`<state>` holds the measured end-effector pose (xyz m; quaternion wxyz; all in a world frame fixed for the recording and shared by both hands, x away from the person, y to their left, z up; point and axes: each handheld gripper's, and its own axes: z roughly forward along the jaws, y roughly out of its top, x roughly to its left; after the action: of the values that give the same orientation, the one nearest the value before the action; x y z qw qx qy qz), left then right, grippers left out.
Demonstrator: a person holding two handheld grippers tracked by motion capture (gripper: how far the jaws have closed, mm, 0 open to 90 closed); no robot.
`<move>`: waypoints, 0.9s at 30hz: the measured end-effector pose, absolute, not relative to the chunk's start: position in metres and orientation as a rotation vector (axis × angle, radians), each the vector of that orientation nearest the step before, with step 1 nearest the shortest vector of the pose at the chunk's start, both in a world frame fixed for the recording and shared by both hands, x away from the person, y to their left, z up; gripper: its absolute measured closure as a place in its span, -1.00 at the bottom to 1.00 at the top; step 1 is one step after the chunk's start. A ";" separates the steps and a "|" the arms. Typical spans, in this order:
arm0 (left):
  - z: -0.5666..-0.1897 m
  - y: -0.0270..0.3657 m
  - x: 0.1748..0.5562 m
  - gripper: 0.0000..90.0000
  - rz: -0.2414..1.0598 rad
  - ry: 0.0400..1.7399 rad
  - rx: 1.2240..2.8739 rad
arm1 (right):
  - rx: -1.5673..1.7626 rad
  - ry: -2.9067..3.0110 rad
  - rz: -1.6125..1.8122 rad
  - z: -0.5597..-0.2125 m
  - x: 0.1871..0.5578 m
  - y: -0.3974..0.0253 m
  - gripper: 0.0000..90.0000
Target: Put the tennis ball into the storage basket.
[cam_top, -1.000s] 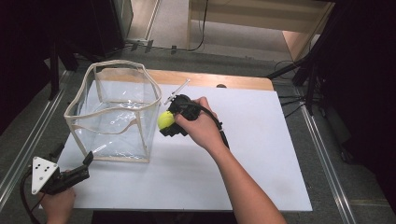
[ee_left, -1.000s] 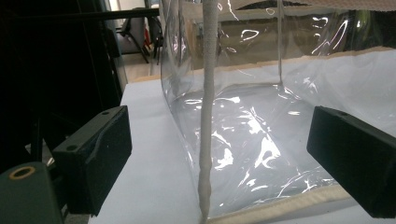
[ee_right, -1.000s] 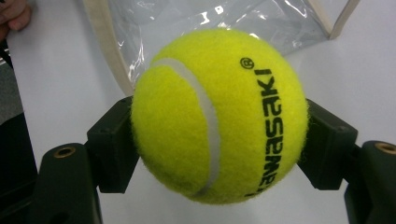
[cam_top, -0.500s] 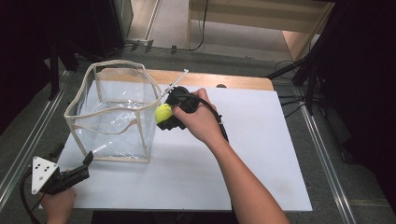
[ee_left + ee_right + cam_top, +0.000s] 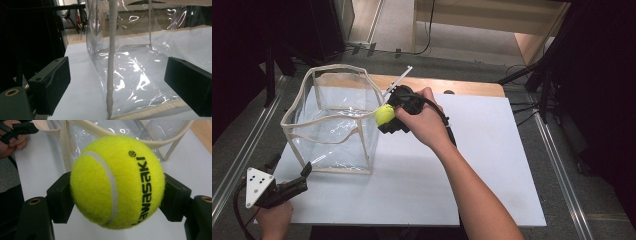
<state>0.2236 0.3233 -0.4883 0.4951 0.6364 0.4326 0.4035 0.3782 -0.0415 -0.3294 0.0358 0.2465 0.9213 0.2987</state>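
A yellow tennis ball (image 5: 385,114) (image 5: 117,181) is clamped between the jaws of my right gripper (image 5: 388,116) (image 5: 117,195), held in the air at the right rim of a clear plastic bag (image 5: 332,120) with cream trim that stands upright on the white table (image 5: 472,150). My left gripper (image 5: 305,172) (image 5: 117,80) rests low at the table's front left, open, its jaws wide apart on either side of the clear plastic bag's (image 5: 140,57) near corner seam without touching it.
A wooden strip (image 5: 462,86) runs along the table's far edge. Metal rails (image 5: 562,165) flank both sides of the table. Cables (image 5: 427,35) lie on the floor beyond. The person's other hand and gripper (image 5: 15,132) show at upper left in the right gripper view.
My right gripper has carried the ball up and leftward, from beside the bag's right wall to its top rim. The left gripper has stayed put.
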 end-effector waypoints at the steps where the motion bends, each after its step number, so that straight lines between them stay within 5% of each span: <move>1: -0.488 0.323 0.224 -0.85 0.978 1.048 1.541 | 0.763 2.827 0.913 -0.326 0.378 -0.041 -0.47; 27: -0.488 0.324 0.224 -0.85 0.976 1.051 1.535 | 0.730 2.786 0.919 -0.288 0.392 -0.031 -0.47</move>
<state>0.2242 0.3236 -0.4883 0.4972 0.6339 0.4342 0.4031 0.3922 -0.0313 -0.2877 0.0593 0.2412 0.9199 0.3034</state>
